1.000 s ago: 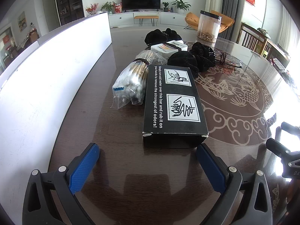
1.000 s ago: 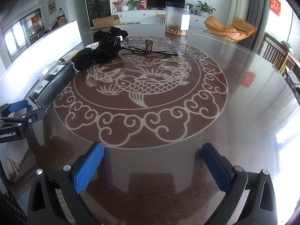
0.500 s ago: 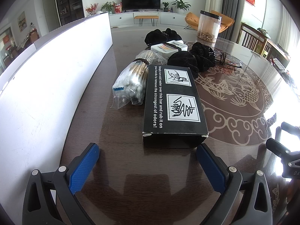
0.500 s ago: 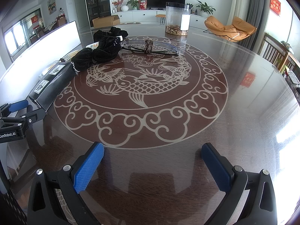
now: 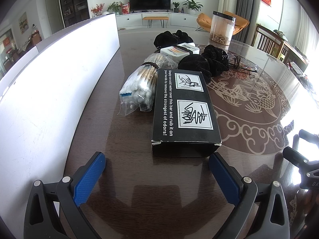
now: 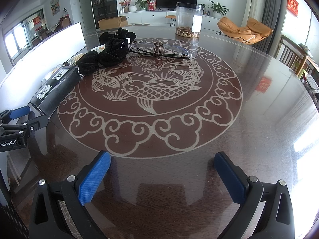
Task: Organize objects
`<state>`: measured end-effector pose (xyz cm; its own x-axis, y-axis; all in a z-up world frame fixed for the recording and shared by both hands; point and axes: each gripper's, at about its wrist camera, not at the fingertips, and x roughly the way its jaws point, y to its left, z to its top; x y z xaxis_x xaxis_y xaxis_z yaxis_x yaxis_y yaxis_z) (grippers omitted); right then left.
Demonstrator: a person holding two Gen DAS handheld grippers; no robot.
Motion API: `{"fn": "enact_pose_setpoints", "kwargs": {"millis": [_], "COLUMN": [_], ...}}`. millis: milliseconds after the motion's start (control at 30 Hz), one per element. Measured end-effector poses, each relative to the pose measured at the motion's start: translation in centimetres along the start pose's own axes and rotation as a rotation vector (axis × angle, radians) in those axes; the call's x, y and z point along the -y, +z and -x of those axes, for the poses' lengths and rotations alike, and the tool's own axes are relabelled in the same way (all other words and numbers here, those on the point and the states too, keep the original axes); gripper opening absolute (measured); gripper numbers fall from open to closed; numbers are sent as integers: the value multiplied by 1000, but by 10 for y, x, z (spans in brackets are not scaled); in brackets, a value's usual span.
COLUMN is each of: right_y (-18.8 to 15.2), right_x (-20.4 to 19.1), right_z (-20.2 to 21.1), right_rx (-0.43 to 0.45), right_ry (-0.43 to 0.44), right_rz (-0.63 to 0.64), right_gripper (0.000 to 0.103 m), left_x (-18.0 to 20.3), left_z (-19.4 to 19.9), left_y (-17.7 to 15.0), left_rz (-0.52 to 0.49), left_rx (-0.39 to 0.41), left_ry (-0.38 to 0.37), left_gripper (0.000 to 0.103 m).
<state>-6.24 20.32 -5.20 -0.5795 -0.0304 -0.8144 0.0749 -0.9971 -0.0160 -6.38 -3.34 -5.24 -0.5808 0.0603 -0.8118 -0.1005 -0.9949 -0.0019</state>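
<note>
Left gripper (image 5: 157, 175): jaws stood wide apart, holding nothing, low over the table with the near end of the black box just beyond its blue pads (image 5: 89, 181).
Right gripper (image 6: 162, 176): jaws spread wide too, empty, over bare glass at the near edge of the fish medallion.
Black box (image 5: 184, 111): lay flat, long side running near to far, white lettering and two picture panels on top; near corners scuffed.
Bag of cotton swabs (image 5: 139, 87): clear plastic, lay touching the box's left side, bound with a dark band at its far part.
White container (image 5: 179, 51): sat beyond the bag, with a dark band across it.
Black cloth bundles (image 5: 203, 64): two lumps at the box's far right corner; another black bundle (image 5: 171, 36) sat farther back.
Glasses (image 6: 159, 50): lay on the far rim of the medallion, a brown cord wound about the middle.
Clear canister (image 6: 189, 20): upright at the far side, brown bits in its bottom.
White board (image 5: 49, 83): stood along the left edge of the table (image 6: 259, 109).
</note>
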Motion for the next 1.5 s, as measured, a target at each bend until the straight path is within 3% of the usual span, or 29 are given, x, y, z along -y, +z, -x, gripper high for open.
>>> {"fn": "enact_pose_setpoints", "kwargs": {"millis": [200,233,333,400,500,600,700,767,800,833,900,1000,1133,1267,1367,1400,1433,1500], "right_y": [10,21,80,120,177,198,200,199,201,203,196,168,113,45,12,3,0,1], "right_x": [-2,-2,4,9,16,7,-13,-17,-13,-9,-6,-8,-1,-11,-23,-25,-25,-23], "right_z": [-4,-9,-11,-25,-72,-101,-115,-123,-122,-123,-118,-99,-62,-15,4,8,9,7], "right_rx": [-37,-50,61,70,-52,-151,-157,-172,-165,-175,-166,-133,-101,-45,29,62,68,58], "right_ry": [36,54,37,53,81,86,98,106,164,202,212,208,168,124,80,67,56,47], "right_rz": [53,101,245,300,350,399,485,485,421,365,329,332,207,175,161,153,145,136], "right_gripper": [103,103,103,103,103,103,101,83,58,41,29,25,25,25,28,40,63,88], "left_x": [0,0,0,0,0,0,0,0,0,0,0,0,0,0,0,0,0,2], "left_z": [0,0,0,0,0,0,0,0,0,0,0,0,0,0,0,1,2,8], "left_y": [0,0,0,0,0,0,0,0,0,0,0,0,0,0,0,-2,-4,-12], "left_rz": [0,0,0,0,0,1,1,1,0,0,1,1,1,1,-2,-2,-2,-4], "left_rx": [0,0,0,0,0,0,0,0,0,-1,0,-1,-1,-1,-1,-1,-2,-5], "left_ry": [0,0,0,0,0,0,0,0,0,0,0,0,0,0,-1,-2,-2,-4], "left_gripper": [103,103,103,103,103,103,103,103,103,103,103,103,103,103,103,103,103,103]}}
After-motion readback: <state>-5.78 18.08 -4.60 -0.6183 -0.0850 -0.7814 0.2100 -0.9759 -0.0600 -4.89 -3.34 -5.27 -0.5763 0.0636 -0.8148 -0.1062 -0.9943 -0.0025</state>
